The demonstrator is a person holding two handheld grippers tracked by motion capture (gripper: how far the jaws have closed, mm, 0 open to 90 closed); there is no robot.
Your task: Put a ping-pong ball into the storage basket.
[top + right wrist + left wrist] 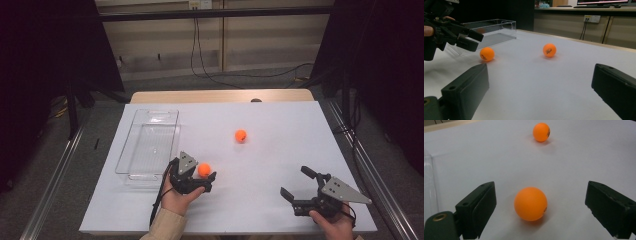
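Low and left of centre in the high view, the left claw (206, 176) sits on the white worktop (280, 150) with its jaws spread either side of the near orange ball (204, 169), pads clear of it. The far orange ball (240, 135) lies mid-frame. At lower right the right claw (297, 183) gapes wide, holding nothing.

Left gripper (204, 176): black body, blocky black jaws with small screw holes, grey three-cornered plate on top, black cable trailing down past a beige sleeve (164, 226). Right gripper (296, 183): same black build, larger grey plate, dotted.
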